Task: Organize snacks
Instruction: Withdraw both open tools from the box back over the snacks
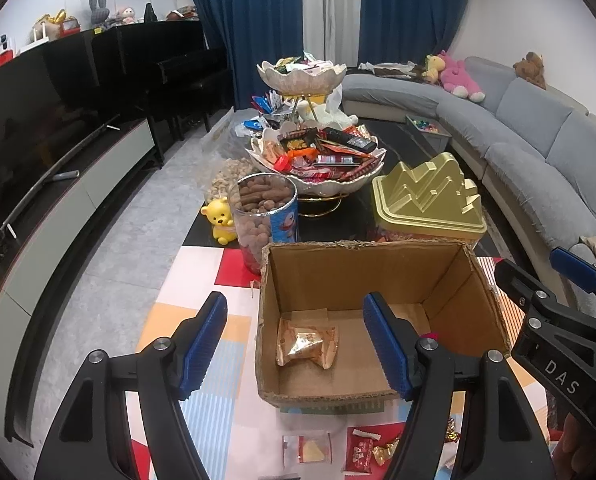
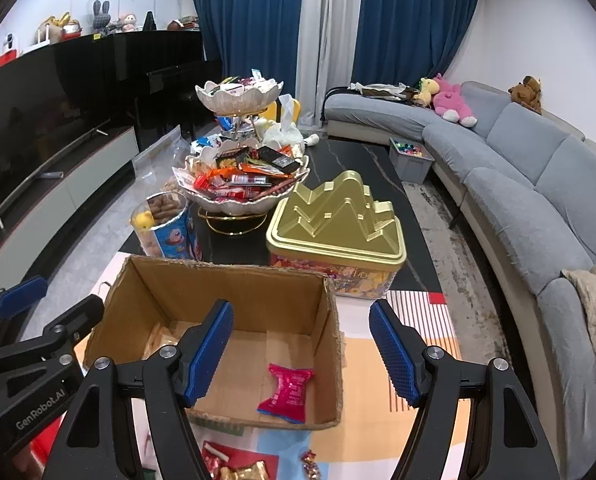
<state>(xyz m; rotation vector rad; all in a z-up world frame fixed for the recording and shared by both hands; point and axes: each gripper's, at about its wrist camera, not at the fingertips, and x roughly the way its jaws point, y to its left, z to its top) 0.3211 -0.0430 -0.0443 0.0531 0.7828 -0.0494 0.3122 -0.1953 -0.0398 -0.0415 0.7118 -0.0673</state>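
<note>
A living room with blue curtains (image 1: 254, 20) and a curved grey sofa (image 2: 537, 184) surrounds a dark table (image 2: 357, 160) whose near end is covered by a mat of coloured squares (image 1: 202, 336).

Much is cut off. In the left wrist view the loose wrapped snacks (image 1: 361, 454) at the bottom edge sit partly behind the left tool (image 1: 296, 346), and the pink packet is only a sliver past its right finger. In the right wrist view the gold packet is mostly hidden behind the right tool (image 2: 301, 354).

An open brown cardboard box (image 1: 377, 272) stands at the centre of both views, directly ahead of both tools. The gold foil snack packet (image 1: 305, 342) lies on the box floor at its left, showing between the left tool's spread fingers but below them, untouched. The pink wrapped snack packet (image 2: 286, 394) lies at the box's right, likewise between the right tool's fingers. Both tools stand wide and hold nothing.

Behind the box, a clear tub of brown nuts (image 1: 266, 208) stands left, a gold-lidded tin (image 2: 333, 220) right, and a tiered white shell-shaped bowl stand (image 2: 238, 196) is heaped with wrapped sweets.
</note>
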